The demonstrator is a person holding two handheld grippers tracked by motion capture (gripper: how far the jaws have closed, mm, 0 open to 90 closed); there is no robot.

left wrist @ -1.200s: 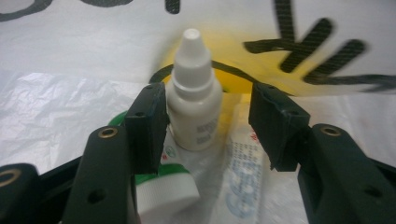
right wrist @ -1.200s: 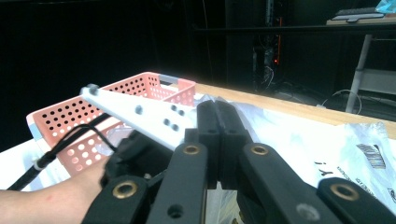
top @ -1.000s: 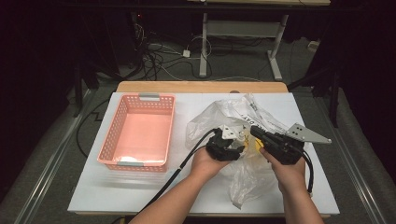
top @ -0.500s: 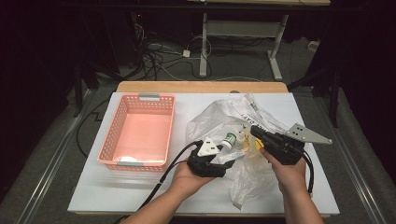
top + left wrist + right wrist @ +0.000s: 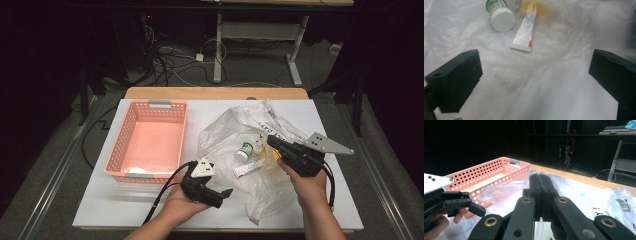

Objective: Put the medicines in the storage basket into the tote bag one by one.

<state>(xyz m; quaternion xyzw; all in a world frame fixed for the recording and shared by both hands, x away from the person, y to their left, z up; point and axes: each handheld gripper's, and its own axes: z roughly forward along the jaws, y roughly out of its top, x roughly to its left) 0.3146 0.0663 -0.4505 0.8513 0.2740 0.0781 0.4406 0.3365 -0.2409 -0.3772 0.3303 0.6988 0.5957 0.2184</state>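
left gripper (image 5: pixel 224 194): near surface's front edge, blocky black jaws just opened wide, nothing between | right gripper (image 5: pixel 271 140): jaws pressed together, seemingly pinching crinkled clear plastic bag (image 5: pixel 225 132) at centre-right | on bag: round white-capped bottle (image 5: pixel 244 150), flat white tube (image 5: pixel 248 169) | perforated pink basket (image 5: pixel 117 150) left

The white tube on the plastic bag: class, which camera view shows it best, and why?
The left gripper view: the white tube lies close and whole, beside a green-labelled bottle. The high view shows the tube small, by the bottle. The right gripper view looks toward the pink basket.
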